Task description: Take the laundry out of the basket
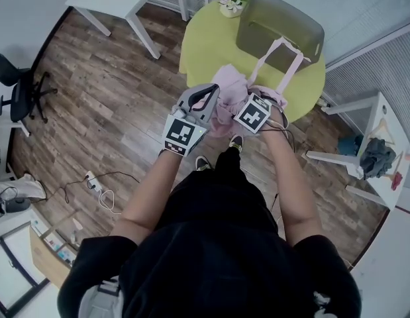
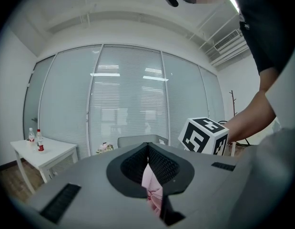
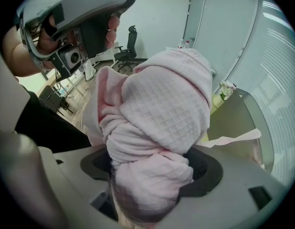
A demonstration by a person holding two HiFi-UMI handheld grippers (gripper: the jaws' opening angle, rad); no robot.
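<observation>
Lift-out step, mostly done: pink garment (image 1: 228,91) bunched over near edge of green table (image 1: 205,52), straps (image 1: 295,65) draped back onto basket (image 1: 277,25) far right. Thin fold pinched tight in left gripper (image 2: 148,161); right gripper (image 3: 152,166) wide, clamping thick wad. Next, likely: pull nearer to free straps.

Pink waffle-weave laundry (image 1: 229,93) — bunched, aloft; olive basket (image 1: 279,26) just behind.
</observation>
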